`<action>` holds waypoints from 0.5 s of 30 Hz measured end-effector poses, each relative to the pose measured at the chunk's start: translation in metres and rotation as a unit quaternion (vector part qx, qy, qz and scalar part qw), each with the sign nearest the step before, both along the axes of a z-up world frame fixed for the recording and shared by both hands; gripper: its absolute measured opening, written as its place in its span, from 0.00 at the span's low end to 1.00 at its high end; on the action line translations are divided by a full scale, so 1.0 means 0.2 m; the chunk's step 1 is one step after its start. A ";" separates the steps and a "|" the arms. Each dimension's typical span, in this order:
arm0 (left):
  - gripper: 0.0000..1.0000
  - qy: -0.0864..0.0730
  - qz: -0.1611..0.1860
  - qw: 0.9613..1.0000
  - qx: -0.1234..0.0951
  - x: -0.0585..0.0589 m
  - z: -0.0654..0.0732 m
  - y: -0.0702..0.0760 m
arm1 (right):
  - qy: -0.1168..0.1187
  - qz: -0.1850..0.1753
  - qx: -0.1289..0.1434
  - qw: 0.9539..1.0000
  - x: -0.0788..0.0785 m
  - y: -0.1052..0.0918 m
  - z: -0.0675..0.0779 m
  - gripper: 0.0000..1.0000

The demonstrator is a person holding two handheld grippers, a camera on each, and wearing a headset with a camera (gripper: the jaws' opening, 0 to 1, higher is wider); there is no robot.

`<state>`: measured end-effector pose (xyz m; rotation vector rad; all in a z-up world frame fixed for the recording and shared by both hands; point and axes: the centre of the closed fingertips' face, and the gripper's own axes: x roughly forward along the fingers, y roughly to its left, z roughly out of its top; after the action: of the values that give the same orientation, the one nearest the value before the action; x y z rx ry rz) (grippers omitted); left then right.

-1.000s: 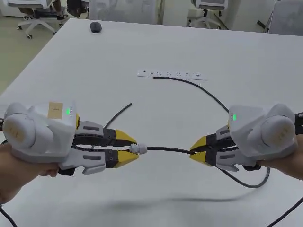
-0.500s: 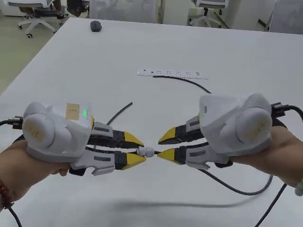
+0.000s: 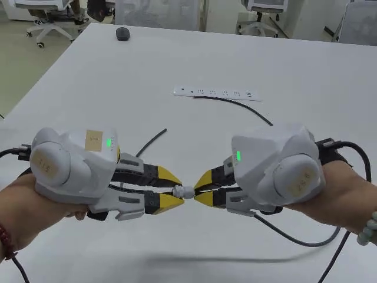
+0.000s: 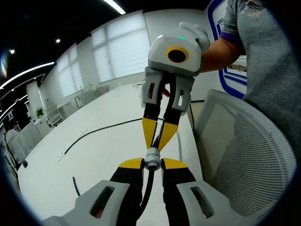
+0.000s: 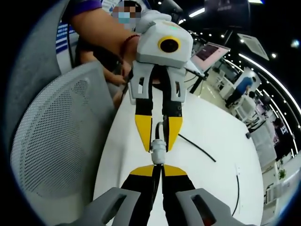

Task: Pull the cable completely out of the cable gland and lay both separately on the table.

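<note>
Cable (image 3: 283, 234), one; gland (image 3: 187, 192), one; left tool (image 3: 177, 191), right tool (image 3: 201, 190).

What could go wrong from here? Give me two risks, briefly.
1. The left tool pinches the cable gland only at its very tips; a hard pull may pop it free.
2. The right tool grips the cable right against the gland, tips almost meeting the left tool's, so they may collide or the cable may slip.

The left gripper (image 3: 180, 190) and right gripper (image 3: 198, 191) are pale grey, with black jaws tipped yellow and green lights. Gland (image 3: 187, 192) white; cable (image 3: 294, 239) black; bench (image 3: 283, 65) and strip (image 3: 215, 93), upper centre, white.
</note>
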<state>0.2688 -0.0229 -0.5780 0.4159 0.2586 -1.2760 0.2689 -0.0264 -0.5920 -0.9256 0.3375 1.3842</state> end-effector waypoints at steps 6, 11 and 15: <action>0.15 -0.003 0.007 1.000 -0.003 0.01 0.01 0.04 | 0.008 -0.019 0.009 1.000 0.03 -0.06 0.02 0.00; 0.15 -0.004 0.010 1.000 0.001 0.02 0.01 0.07 | 0.011 -0.032 0.009 0.999 0.05 -0.12 0.01 0.00; 0.15 -0.004 0.014 1.000 0.003 0.03 0.00 0.09 | 0.016 -0.046 0.011 0.999 0.07 -0.18 0.01 0.00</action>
<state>0.2743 -0.0048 -0.5775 0.4211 0.2598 -1.2466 0.2828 -0.0630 -0.5902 -0.8597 0.3832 1.3171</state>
